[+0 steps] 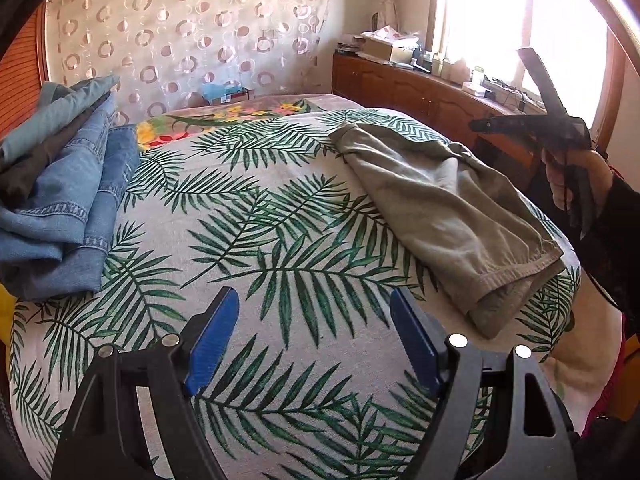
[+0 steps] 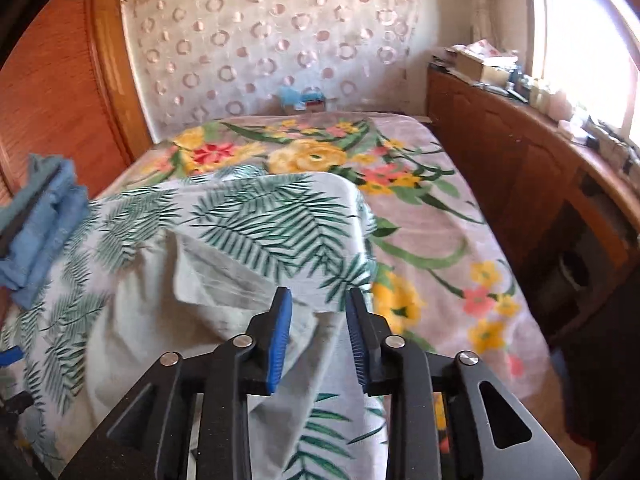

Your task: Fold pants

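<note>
Blue pads first, since they're closest to my cameras. My left claw (image 1: pixel 314 344) sits wide apart over the leaf-print sheet (image 1: pixel 248 216) with nothing between the pads, hanging above bare sheet, well clear of everything. I reckon it's parked there so it's out of the way while the other side finishes up.

My right claw (image 2: pixel 318 340) is only part way apart, pads not touching anything. Grey cloth shows through the gap, but it's lying below, not pinched. In the left view that claw is up in the air at the bed's right edge, held in the person's hand (image 1: pixel 576 176), clear of the fabric.

A bit further out: the grey pants (image 1: pixel 444 208) lie on the right side of the bed, doubled over into a long strip, cuffs toward me. Looks folded at least once to me, maybe wants one more fold to get compact.

Further left is a stack of jeans (image 1: pixel 60 184) and other folded stuff, well apart from the grey pair. My guess is that's the done pile, so the grey ones probably end up there.
</note>
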`<state>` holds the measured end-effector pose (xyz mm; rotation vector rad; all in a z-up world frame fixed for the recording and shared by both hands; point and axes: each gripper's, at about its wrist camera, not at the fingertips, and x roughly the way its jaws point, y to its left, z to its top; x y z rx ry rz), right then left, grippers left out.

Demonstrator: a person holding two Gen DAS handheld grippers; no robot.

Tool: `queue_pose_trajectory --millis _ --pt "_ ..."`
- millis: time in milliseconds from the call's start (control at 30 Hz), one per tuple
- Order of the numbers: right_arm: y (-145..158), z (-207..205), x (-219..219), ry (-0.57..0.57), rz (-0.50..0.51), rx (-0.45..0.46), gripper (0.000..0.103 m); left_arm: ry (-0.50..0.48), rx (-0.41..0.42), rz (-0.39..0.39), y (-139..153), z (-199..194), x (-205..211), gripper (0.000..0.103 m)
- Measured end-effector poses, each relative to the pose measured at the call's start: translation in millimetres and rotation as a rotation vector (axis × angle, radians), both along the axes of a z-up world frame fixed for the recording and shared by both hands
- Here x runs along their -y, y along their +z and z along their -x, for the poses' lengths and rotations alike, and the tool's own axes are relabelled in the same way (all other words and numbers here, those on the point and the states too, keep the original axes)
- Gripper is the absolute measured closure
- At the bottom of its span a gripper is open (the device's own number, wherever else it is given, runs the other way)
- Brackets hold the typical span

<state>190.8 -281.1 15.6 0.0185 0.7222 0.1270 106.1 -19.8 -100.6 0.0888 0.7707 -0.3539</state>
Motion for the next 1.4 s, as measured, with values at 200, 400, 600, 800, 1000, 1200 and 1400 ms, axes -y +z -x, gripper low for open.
queue_pose_trajectory --millis 200,400,600,800,1000,1200,1400 --pt "-26 -15 -6 0.044 0.043 -0.056 0.071 -0.048 0.001 -0.004 2 -11 21 0.024" --pt "-38 -36 -12 0.081 0.082 -0.094 0.087 -0.099 0.0 -0.009 3 -12 44 0.024" --pt "-20 -40 9 -0.017 0.086 -0.012 0.1 -0.117 -0.015 -0.012 -2 -8 52 0.024" --pt "-32 -41 8 -0.023 0.106 -0.053 0.086 -0.119 -0.014 -0.01 -3 -5 53 0.024" --pt "-21 2 8 -0.018 0.08 -0.006 0.068 -0.124 -0.016 -0.003 -3 1 52 0.024" --pt "-32 60 1 0.05 0.028 -0.006 0.068 -0.153 -0.013 0.008 -2 10 55 0.024" --pt "-40 98 4 0.064 -0.005 -0.018 0.068 -0.194 -0.016 0.011 -4 20 61 0.025"
